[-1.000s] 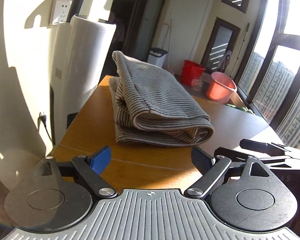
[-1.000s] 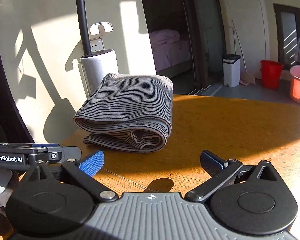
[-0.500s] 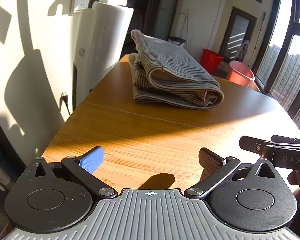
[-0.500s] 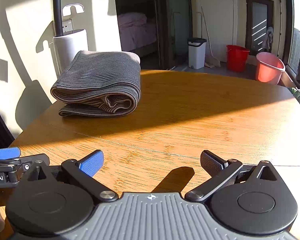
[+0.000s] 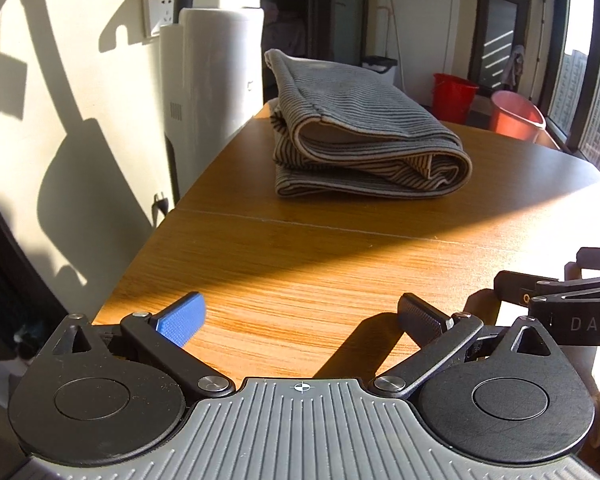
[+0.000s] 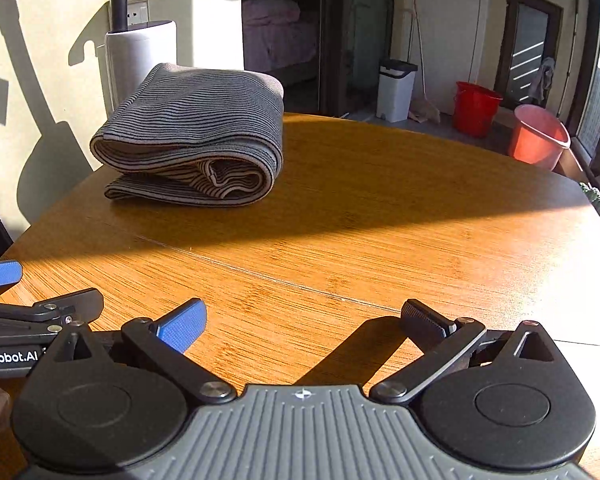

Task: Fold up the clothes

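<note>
A grey striped garment (image 5: 364, 140) lies folded into a thick bundle at the far left part of the wooden table (image 5: 340, 256); it also shows in the right wrist view (image 6: 196, 140). My left gripper (image 5: 300, 312) is open and empty, low over the table's near edge, well short of the garment. My right gripper (image 6: 304, 316) is open and empty too, beside the left one. Part of the right tool shows at the right of the left wrist view (image 5: 560, 304), and part of the left tool at the left of the right wrist view (image 6: 28, 312).
A white cylindrical appliance (image 5: 212, 92) with a black pole stands against the wall just off the table's far left edge. A red bucket (image 6: 476, 108), a pink basin (image 6: 536, 136) and a white bin (image 6: 396, 88) stand on the floor beyond the table.
Both grippers have pulled back from the folded garment toward the table's near edge. The garment lies still. Both stay open.
</note>
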The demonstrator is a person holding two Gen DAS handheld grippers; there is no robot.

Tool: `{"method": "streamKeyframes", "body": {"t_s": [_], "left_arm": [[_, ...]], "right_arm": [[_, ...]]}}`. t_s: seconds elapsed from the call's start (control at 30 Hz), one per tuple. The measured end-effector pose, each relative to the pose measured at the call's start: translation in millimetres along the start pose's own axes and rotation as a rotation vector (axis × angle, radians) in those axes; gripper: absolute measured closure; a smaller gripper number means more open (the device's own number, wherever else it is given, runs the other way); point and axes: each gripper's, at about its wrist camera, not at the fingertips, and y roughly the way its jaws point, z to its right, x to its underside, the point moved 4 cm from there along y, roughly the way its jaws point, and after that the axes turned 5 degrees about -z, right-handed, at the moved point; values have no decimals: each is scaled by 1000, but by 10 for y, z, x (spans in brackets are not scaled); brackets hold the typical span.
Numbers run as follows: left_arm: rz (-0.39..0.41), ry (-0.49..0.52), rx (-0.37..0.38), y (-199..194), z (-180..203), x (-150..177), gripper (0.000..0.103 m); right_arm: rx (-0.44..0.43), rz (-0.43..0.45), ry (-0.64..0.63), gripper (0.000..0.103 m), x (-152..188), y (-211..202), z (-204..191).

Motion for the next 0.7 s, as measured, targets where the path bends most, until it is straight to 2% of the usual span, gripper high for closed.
{"method": "streamKeyframes", "body": {"t_s": [0.7], "left_arm": [[3,-18,-16,48,-3,-44,0]], "right_arm": [[-5,2,-4,0,3,-6,-10]]}}
